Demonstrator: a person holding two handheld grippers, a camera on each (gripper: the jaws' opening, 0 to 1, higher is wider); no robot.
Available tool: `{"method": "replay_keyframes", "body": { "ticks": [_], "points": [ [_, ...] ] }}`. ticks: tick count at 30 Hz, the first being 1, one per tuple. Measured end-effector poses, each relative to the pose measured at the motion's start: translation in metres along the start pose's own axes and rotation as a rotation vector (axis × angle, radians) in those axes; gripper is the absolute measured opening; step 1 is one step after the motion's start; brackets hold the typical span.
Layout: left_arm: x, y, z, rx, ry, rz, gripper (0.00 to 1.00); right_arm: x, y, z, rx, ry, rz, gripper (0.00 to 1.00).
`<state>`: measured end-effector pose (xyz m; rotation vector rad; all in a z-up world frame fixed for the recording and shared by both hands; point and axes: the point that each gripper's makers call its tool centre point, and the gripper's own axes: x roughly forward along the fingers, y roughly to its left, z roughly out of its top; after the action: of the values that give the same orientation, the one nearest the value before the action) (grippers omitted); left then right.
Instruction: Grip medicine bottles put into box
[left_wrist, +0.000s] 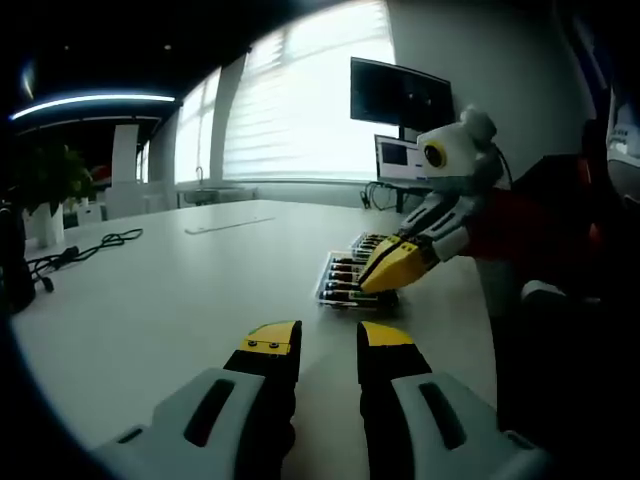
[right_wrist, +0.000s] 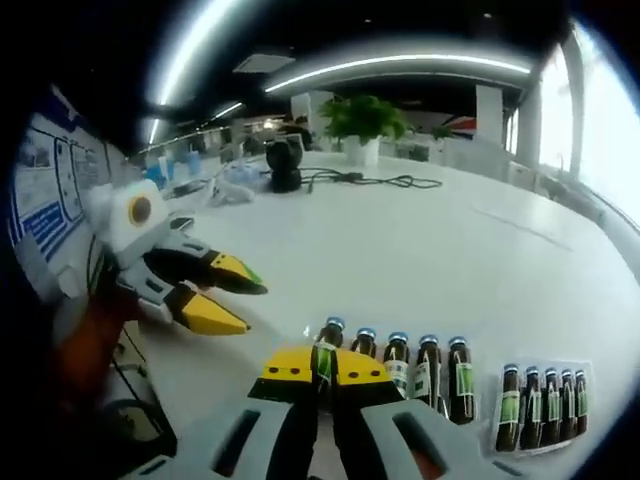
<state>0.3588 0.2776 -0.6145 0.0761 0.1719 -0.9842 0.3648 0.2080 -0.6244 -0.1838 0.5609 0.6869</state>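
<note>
On the white table (right_wrist: 400, 260), at about five o'clock in the right gripper view, a row of five brown medicine bottles (right_wrist: 400, 365) lies side by side with blue caps pointing toward twelve o'clock, their long axes running away from me along the tabletop. At four o'clock, near that row but apart from it, sits the clear box (right_wrist: 545, 405) with five more bottles packed in it, caps the same way and long axes parallel to the loose row.

My right gripper (right_wrist: 322, 375) has its yellow-tipped jaws drawn narrow around the leftmost bottle (right_wrist: 326, 350) of the loose row. I judge it clamped, though the pads hide the contact. In the left gripper view the same gripper reaches in from two o'clock, its yellow tips down on the bottles.

My left gripper (left_wrist: 318, 345) hangs above bare table at six o'clock of its own view, jaws moderately apart and holding nothing; in the right gripper view it comes in at nine o'clock, spread open.

As I read it, the task is roughly half done: five bottles are boxed, five remain outside, and one of those is being gripped. Whether the box has room for all five, I cannot tell.
</note>
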Motion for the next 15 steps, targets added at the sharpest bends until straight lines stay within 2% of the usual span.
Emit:
{"method": "replay_keyframes", "body": {
  "ticks": [7, 8, 15],
  "points": [
    [-0.0001, -0.0001, 0.0001, -0.001, -0.001, -0.001, 0.16, 0.0026, 0.0018, -0.0029, 0.006, 0.016, 0.006, 0.00],
    [-0.0002, -0.0001, 0.0001, 0.000, -0.001, -0.001, 0.16, 0.0036, 0.0018, -0.0072, 0.007, 0.040, 0.002, 0.01],
    [-0.0002, -0.0002, -0.0001, 0.000, 0.000, -0.001, 0.16, 0.0046, -0.0001, -0.0093, 0.027, 0.001, -0.008, 0.00]
  ]
}}
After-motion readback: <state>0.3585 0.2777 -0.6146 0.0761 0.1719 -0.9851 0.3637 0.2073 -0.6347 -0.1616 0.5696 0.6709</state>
